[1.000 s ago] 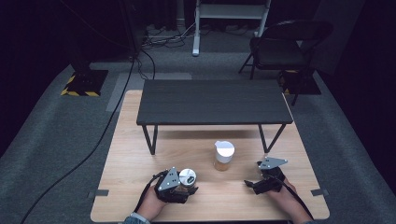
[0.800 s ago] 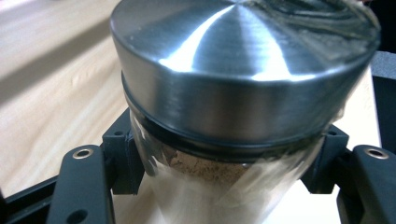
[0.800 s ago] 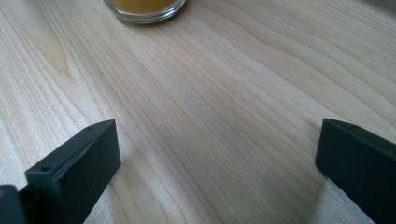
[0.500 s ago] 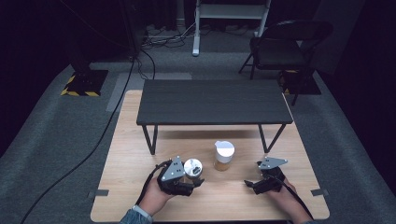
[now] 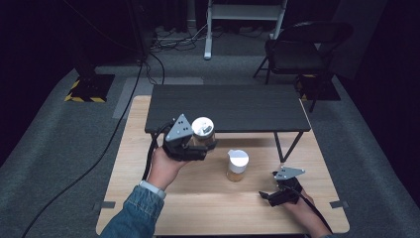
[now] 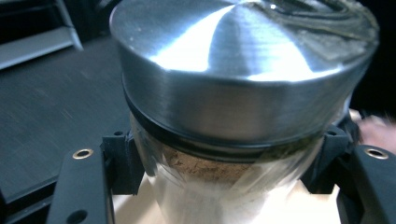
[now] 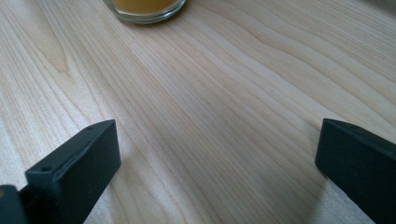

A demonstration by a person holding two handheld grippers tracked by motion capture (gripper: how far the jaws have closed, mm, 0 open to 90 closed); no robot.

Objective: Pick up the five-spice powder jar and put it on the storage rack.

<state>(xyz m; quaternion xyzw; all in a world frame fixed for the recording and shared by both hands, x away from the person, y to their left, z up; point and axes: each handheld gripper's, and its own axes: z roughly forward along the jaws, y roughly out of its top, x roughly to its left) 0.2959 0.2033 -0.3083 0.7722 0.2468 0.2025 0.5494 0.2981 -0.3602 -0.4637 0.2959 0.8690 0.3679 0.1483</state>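
My left gripper [image 5: 200, 144] is shut on a glass jar with a silver metal lid [image 5: 203, 130] and holds it in the air near the front edge of the dark shelf [image 5: 228, 106]. In the left gripper view the jar [image 6: 233, 107] sits between both jaws, brown powder showing under its lid. A second jar with a white lid and orange contents [image 5: 237, 165] stands on the wooden table [image 5: 208, 203]. My right gripper [image 5: 267, 196] rests open on the table to the jar's right; its view shows that jar's base [image 7: 144, 9] ahead, nothing between the jaws.
The dark shelf stands on thin black legs [image 5: 278, 147] over the table's far half. A folding chair [image 5: 297, 49] and cables lie on the grey floor beyond. Tape marks [image 5: 106, 205] sit at the table's side edges.
My left gripper has lifted the silver-lidded jar off the table and carried it up and away from the person, toward the shelf's front edge. The right gripper has stayed put.
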